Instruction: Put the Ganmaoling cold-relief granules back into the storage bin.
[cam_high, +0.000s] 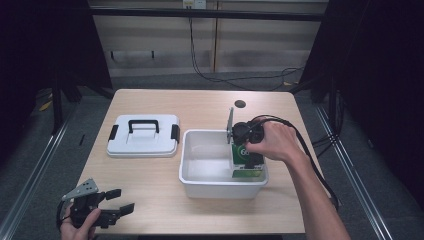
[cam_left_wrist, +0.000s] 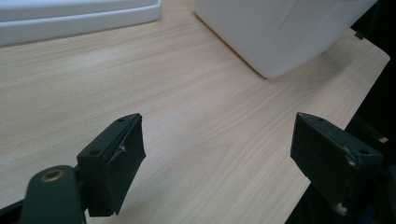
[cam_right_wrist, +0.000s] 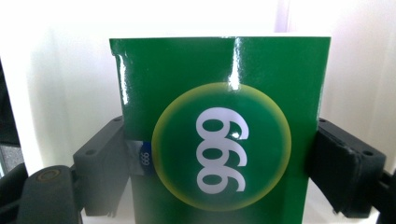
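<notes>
1. Your right hand-held gripper (cam_high: 248, 159) reaches down into the white tub (cam_high: 192, 182) at its right end, with your right hand (cam_high: 274, 141) wrapped around the gripper body above the rim.
2. Its jaws are pinching a green box (cam_right_wrist: 219, 126); in the right gripper view one black jaw presses each side of the box, with no gap showing.
3. The box face toward that camera carries a yellow-edged circle with white digits, seen upside down as "666" or "999".
4. In the high view the green box (cam_high: 247, 161) stands upright inside the tub, against the near right corner. You cannot tell whether its base touches the tub floor.
5. The tub sits near the middle of the bench (cam_high: 150, 200), slightly toward the right.
6. A white lid (cam_high: 144, 135) with a black handle and black side clips lies flat on the bench just left of the tub, apart from it.
7. Your left hand-held gripper (cam_high: 120, 202) is at the near left corner of the bench, held in your left hand (cam_high: 77, 227).
8. Its jaws are spread wide with nothing between them; the left gripper view shows bare wood of the bench (cam_left_wrist: 201, 121) in the gap and the tub's outer wall (cam_left_wrist: 280, 32) beyond.
</notes>
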